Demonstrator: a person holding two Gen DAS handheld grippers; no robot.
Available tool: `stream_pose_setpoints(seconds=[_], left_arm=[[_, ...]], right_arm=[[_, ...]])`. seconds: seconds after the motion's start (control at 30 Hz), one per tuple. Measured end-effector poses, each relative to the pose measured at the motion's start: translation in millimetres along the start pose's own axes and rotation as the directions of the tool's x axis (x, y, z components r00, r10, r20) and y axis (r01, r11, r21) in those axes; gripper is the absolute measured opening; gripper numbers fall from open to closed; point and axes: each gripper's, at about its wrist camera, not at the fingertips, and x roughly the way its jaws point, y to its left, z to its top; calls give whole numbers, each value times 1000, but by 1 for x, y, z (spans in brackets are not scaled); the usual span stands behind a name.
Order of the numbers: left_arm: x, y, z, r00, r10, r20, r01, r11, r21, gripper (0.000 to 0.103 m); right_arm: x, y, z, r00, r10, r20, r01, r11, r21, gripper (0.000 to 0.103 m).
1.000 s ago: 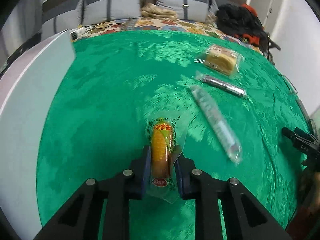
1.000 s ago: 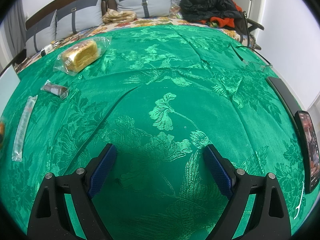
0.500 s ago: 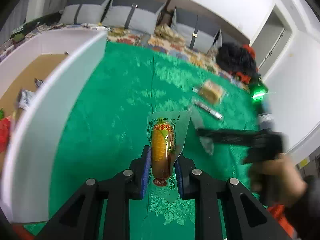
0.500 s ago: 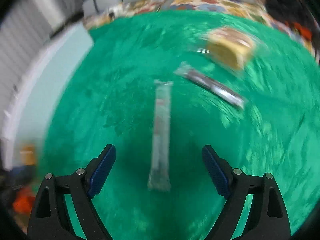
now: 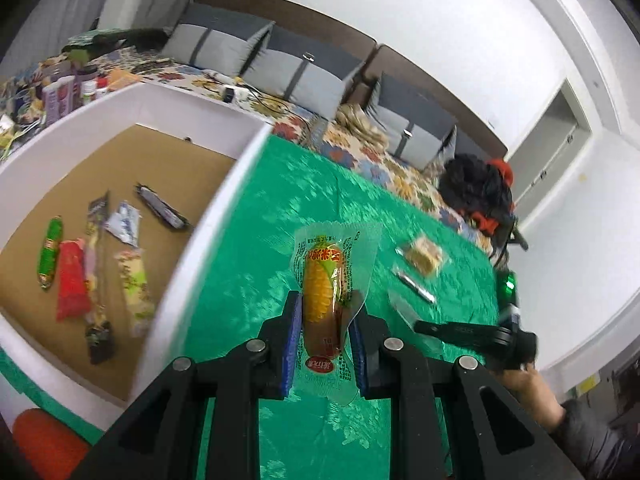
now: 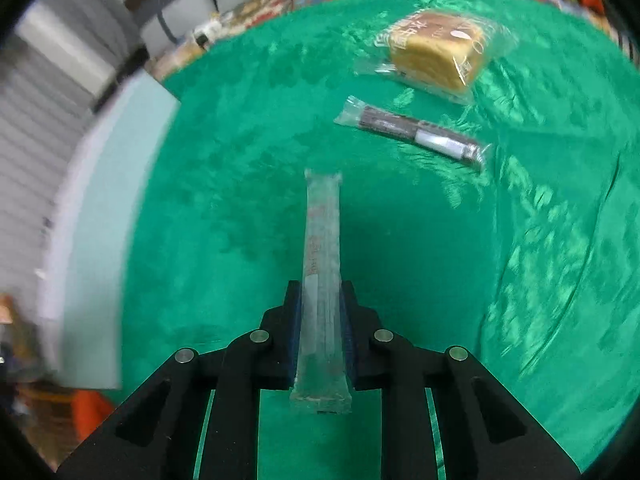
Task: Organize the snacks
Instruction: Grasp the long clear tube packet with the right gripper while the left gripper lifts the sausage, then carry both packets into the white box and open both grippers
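My left gripper (image 5: pixel 325 300) is shut on a corn-shaped snack in a clear wrapper (image 5: pixel 322 280), held above the green cloth beside a white box (image 5: pixel 224 200) with a brown floor that holds several snacks (image 5: pixel 72 280). My right gripper (image 6: pixel 320 292) is shut on a long clear stick packet (image 6: pixel 322 240), its far end over the green cloth. A wrapped bread slice (image 6: pixel 436 50) and a dark snack bar (image 6: pixel 416 132) lie beyond it. The right gripper also shows in the left wrist view (image 5: pixel 464 328).
The green cloth (image 6: pixel 240 140) covers the surface. The white box wall (image 6: pixel 92 220) stands at the left of the right wrist view. Grey cushions (image 5: pixel 296 68) and a dark bag (image 5: pixel 476 192) lie at the back.
The right gripper has closed on the long stick packet, having been open over it. The left gripper has swung left with the corn snack, so the box interior is now in view.
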Motion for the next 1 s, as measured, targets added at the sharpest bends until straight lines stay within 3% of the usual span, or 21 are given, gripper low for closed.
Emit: stream_pose_setpoints(seconds=[0.17, 0.3, 0.43, 0.5, 0.57, 0.63, 0.67, 0.7, 0.77, 0.87, 0.93, 1.0], left_arm=[[-24, 34, 29, 996, 61, 62, -60, 998, -8, 22], [-38, 69, 55, 985, 145, 91, -145, 989, -13, 22], [-41, 106, 70, 969, 229, 87, -228, 973, -29, 22], [-38, 121, 72, 958, 277, 77, -276, 961, -29, 23], [-30, 136, 68, 929, 364, 59, -363, 931, -28, 23], [-21, 152, 64, 909, 416, 28, -416, 909, -31, 36], [-15, 159, 62, 903, 429, 2, -429, 903, -32, 61], [-8, 167, 58, 891, 453, -31, -453, 890, -40, 83], [-7, 171, 51, 880, 474, -28, -475, 879, -49, 85], [-11, 168, 39, 880, 474, -8, -474, 879, -52, 85], [-14, 158, 34, 882, 470, -2, -470, 881, -50, 85], [-18, 141, 29, 892, 451, 18, -450, 892, -43, 85]], right_arm=[[-30, 44, 8, 985, 166, 42, -166, 986, -2, 19], [-48, 126, 22, 945, 323, 52, -318, 944, -82, 19], [-47, 209, 27, 898, 441, -1, -435, 886, -161, 19], [-35, 251, 24, 888, 458, -29, -454, 868, -200, 19], [-18, 282, 20, 885, 464, -45, -461, 859, -223, 20], [-2, 298, 14, 882, 469, -57, -468, 854, -226, 29], [8, 303, 12, 885, 461, -69, -464, 858, -222, 40], [13, 305, 11, 890, 449, -77, -454, 863, -219, 64], [15, 295, 7, 910, 412, -46, -411, 884, -224, 67], [7, 261, 5, 942, 332, 47, -307, 911, -276, 68], [2, 231, 4, 963, 239, 127, -189, 931, -313, 69], [-4, 187, -2, 970, 122, 212, -46, 942, -331, 72]])
